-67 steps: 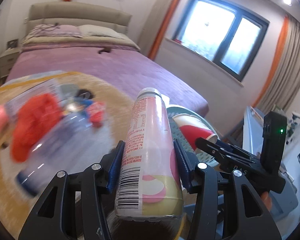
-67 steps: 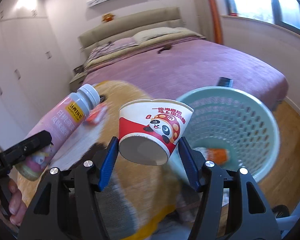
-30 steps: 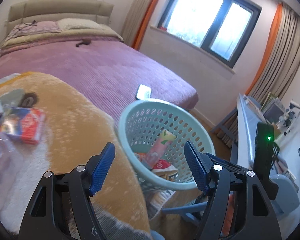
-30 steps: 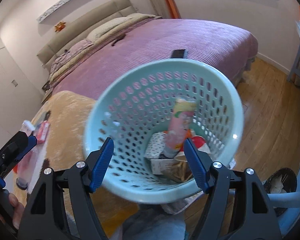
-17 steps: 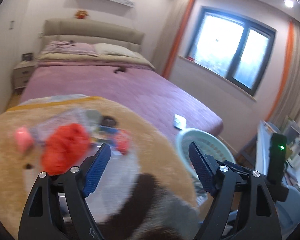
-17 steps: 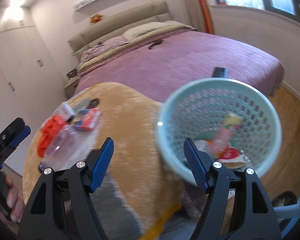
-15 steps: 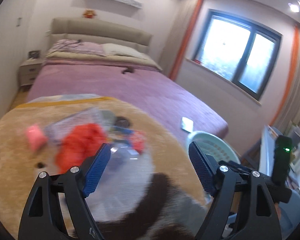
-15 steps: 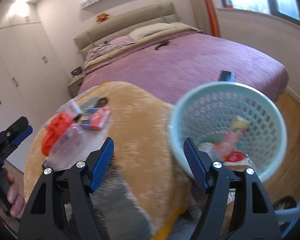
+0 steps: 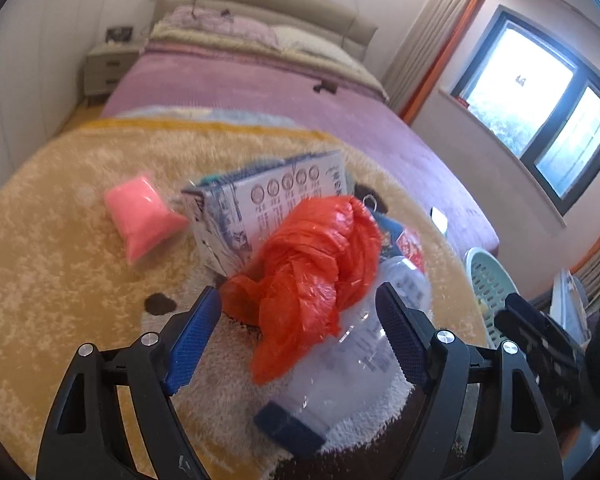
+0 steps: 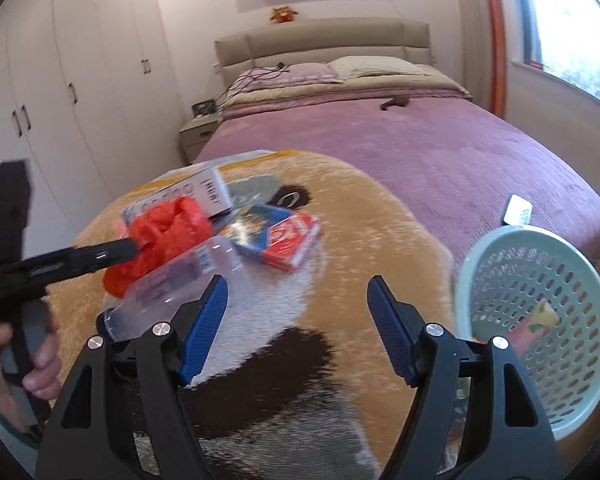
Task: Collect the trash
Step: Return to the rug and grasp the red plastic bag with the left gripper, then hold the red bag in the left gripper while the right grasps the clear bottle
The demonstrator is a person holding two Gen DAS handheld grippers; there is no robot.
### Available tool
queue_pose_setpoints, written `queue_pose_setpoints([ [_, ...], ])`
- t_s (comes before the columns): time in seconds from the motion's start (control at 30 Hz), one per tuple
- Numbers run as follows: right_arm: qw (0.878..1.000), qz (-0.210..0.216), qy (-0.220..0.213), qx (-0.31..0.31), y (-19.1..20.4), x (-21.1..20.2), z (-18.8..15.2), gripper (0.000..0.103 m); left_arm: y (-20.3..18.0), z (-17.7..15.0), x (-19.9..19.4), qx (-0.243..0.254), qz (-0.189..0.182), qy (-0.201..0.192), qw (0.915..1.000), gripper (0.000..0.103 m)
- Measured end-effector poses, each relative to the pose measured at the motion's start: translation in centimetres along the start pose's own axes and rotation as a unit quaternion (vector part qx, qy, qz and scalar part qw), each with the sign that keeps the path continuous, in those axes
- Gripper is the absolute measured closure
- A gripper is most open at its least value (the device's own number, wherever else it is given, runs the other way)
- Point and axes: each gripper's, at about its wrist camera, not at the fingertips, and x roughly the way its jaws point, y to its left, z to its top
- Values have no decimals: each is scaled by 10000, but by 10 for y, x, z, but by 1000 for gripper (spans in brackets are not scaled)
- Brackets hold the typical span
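The left gripper, jaws spread and empty, frames a red plastic bag lying on a clear bottle; closing on the bag looks next. The right gripper hangs wide, empty. The basket sits right of it. Beyond, shaggy rug, then purple bed.

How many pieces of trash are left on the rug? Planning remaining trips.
5 visible: clear bottle, red bag on it, white box behind, pink packet left, red-blue pack right. More may be hidden.
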Motion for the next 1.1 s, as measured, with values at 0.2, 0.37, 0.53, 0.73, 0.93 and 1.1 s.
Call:
queue_pose_setpoints([
  [0.2, 9993, 255, 228, -155, 25, 10, -14, 34, 0, -2, 18, 18, -279, 308, 9991, 56],
  [0.37, 9985, 425, 292, -174, 45, 11, -17, 34, 8, -10, 15, -55, -434, 286, 9986, 83],
  [0.53, 9989, 279, 363, 38, 63, 15, -19, 32, 21, -18, -10, -191, -572, -20, 9982, 85],
  [0.73, 9939, 479, 626, 771, 78, 30, -19, 25, 53, -41, -55, -417, -662, -434, 9960, 85],
  [0.93, 9695, 545, 959, 2189, 84, 58, -17, 13, 81, -53, -79, -547, -204, -629, 9963, 85],
  [1.1, 9702, 193, 1119, 2141, 100, 78, -18, 13, 101, -58, -90, -716, -237, -694, 9947, 85],
])
